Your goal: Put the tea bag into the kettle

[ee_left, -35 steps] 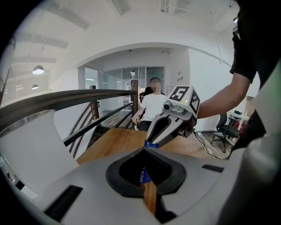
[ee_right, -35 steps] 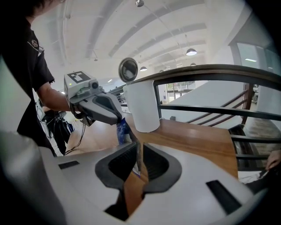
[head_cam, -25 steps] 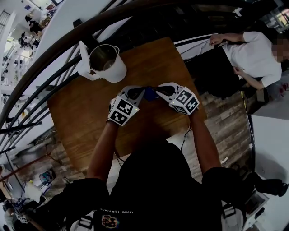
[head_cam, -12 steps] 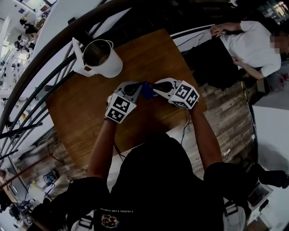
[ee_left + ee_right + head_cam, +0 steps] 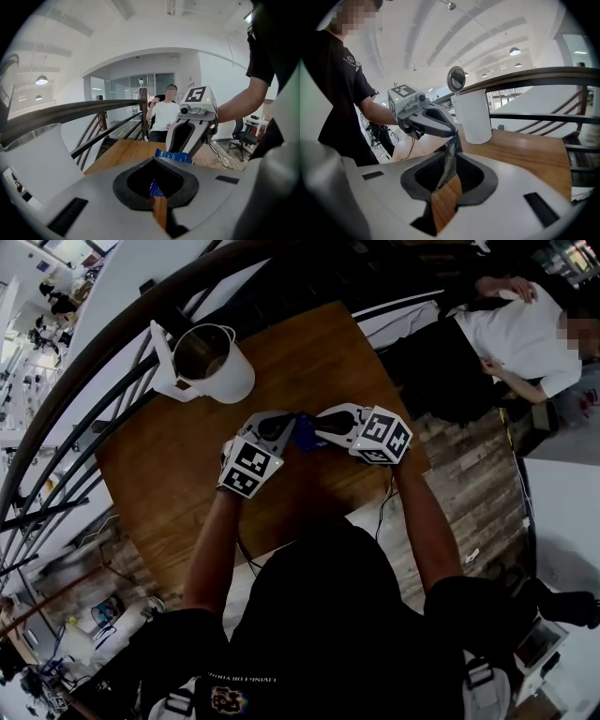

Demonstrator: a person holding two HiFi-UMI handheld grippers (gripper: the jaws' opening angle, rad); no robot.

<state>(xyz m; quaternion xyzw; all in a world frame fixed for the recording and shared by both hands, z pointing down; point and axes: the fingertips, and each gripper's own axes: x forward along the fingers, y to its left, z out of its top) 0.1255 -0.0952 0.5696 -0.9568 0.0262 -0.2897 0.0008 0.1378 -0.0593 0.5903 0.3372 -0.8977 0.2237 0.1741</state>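
A white electric kettle [image 5: 211,367] stands with its lid up at the far left corner of the wooden table [image 5: 178,474]. Above the table's middle, a small blue tea bag packet [image 5: 302,432] hangs between my two grippers, which face each other. My left gripper [image 5: 289,427] is shut on the packet [image 5: 173,156], pinching one end. The other end [image 5: 451,154] sits between the jaws of my right gripper [image 5: 314,427]. Those jaws have just been opening, a gap shows beside the packet, and it leans on one pad. The kettle [image 5: 472,117] stands beyond the packet.
A dark curved stair railing [image 5: 112,343] runs round the table's far and left sides. A person in a white shirt [image 5: 525,343] sits beyond the right corner. A thin cable [image 5: 386,512] hangs off the near right edge.
My right gripper has shifted and turned slightly by the packet. The left gripper keeps hold of the packet in the same spot. The kettle has not moved.
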